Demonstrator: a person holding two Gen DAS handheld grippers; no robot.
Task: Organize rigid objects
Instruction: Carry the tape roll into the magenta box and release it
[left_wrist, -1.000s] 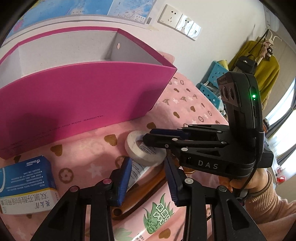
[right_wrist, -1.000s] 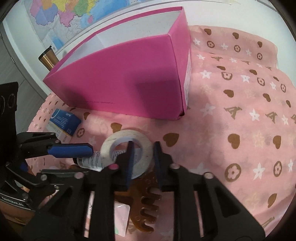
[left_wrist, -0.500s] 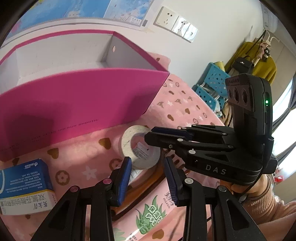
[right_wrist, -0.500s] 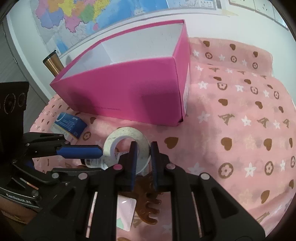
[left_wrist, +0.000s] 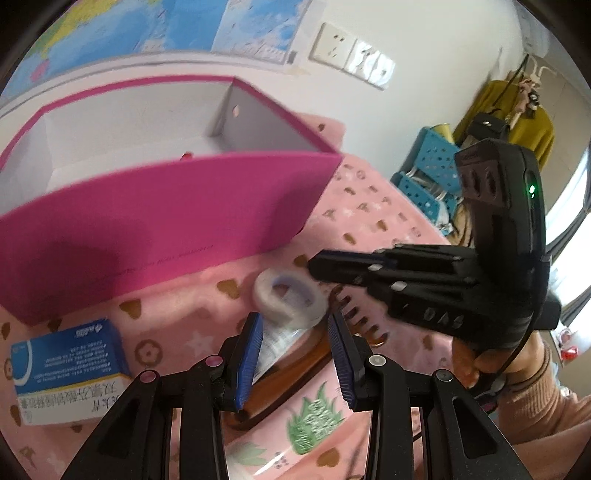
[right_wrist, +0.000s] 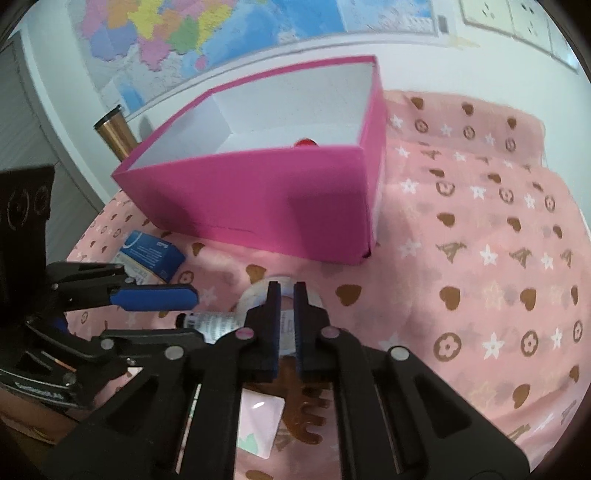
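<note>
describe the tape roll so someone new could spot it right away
Find the big pink box on the pink patterned cloth. Just in front of its near wall sits a white tape roll, pinched at its rim by the right tongs. It is the only ring-shaped thing there.

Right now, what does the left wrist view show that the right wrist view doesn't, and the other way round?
Only the left wrist view shows the yellow coat on a rack, the blue crates and the person's hand on the right gripper.

Only the right wrist view shows the copper tumbler behind the box.

Both show the pink box, white tape roll, blue medicine carton, brown comb and pink patterned cloth.
</note>
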